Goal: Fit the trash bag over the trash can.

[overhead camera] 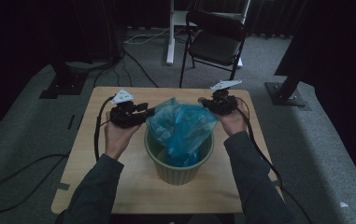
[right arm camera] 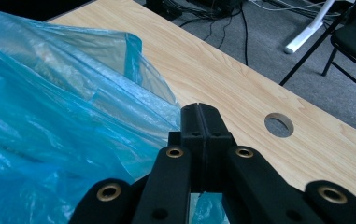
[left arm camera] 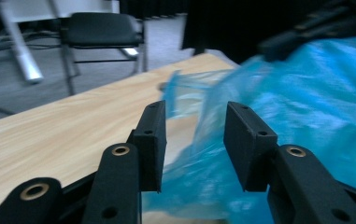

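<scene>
A pale green ribbed bin (overhead camera: 175, 171) stands in the middle of the wooden table (overhead camera: 119, 184). A crumpled blue plastic bag (overhead camera: 182, 126) sits in it and rises above its rim. My left gripper (overhead camera: 150, 111) is at the bag's left side. In the left gripper view its jaws (left arm camera: 194, 112) stand apart, with loose blue film (left arm camera: 306, 107) between them that the pads do not press. My right gripper (overhead camera: 206, 101) is at the bag's upper right edge. In the right gripper view its jaws (right arm camera: 199, 109) are pressed together on the edge of the bag (right arm camera: 49, 116).
A black folding chair (overhead camera: 215, 39) and a white stand leg (overhead camera: 170, 32) are on the carpet beyond the table's far edge. Cables trail over the floor at the left. The tabletop has a round hole (right arm camera: 279, 124) near my right gripper.
</scene>
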`<state>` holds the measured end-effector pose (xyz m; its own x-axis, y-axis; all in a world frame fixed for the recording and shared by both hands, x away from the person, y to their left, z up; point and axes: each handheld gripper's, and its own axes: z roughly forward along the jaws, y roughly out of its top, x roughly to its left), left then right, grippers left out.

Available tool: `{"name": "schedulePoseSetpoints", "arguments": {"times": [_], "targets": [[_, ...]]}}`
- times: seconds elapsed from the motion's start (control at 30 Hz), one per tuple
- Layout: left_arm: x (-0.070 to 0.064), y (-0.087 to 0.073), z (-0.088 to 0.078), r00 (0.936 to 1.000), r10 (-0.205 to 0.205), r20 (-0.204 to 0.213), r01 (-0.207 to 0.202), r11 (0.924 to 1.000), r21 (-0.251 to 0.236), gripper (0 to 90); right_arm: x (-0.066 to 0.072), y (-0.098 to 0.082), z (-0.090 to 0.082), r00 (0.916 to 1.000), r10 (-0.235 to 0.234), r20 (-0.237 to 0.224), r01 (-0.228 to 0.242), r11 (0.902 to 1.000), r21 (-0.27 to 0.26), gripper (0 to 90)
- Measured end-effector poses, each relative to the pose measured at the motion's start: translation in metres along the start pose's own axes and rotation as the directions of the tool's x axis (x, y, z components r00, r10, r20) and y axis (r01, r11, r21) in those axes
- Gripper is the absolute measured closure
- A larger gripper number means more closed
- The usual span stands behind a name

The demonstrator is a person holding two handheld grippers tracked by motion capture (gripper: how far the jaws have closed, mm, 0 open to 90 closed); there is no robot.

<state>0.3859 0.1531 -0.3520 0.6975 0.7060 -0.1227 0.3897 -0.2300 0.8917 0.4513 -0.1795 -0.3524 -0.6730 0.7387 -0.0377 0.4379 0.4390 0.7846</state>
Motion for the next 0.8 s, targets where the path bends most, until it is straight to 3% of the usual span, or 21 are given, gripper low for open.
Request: {"name": "schedulePoseSetpoints", "arguments": {"times": [0.07, 0.23, 0.47, 0.53, 0.8], "targets": [[-0.005, -0.002, 0.000, 0.9993, 0.013, 0.035, -0.014, 0.9999, 0.004, 57.2, 0.001, 0.000, 0.000, 1.0000, -0.004, 0.005, 0.004, 1.0000, 0.006, 90.0], [-0.015, -0.015, 0.003, 0.9967, 0.060, 0.056, -0.063, 0.9962, 0.060, 56.5, 0.001, 0.000, 0.000, 1.0000, -0.004, 0.008, 0.004, 1.0000, 0.008, 90.0], [-0.021, -0.022, -0.003, 0.9942, 0.108, 0.001, -0.108, 0.9917, 0.070, 60.1, 0.000, 0.000, 0.000, 0.9999, -0.005, 0.013, 0.005, 1.0000, 0.008, 90.0], [-0.022, -0.022, -0.004, 0.9918, 0.127, -0.020, -0.125, 0.9891, 0.079, 64.8, -0.001, 0.000, 0.000, 0.9999, -0.003, 0.015, 0.003, 1.0000, 0.006, 90.0], [-0.018, -0.020, -0.007, 0.9915, 0.123, -0.044, -0.120, 0.9903, 0.070, 88.6, -0.002, 0.000, -0.003, 0.9998, 0.007, 0.017, -0.007, 0.9999, -0.010, 90.0]]}}
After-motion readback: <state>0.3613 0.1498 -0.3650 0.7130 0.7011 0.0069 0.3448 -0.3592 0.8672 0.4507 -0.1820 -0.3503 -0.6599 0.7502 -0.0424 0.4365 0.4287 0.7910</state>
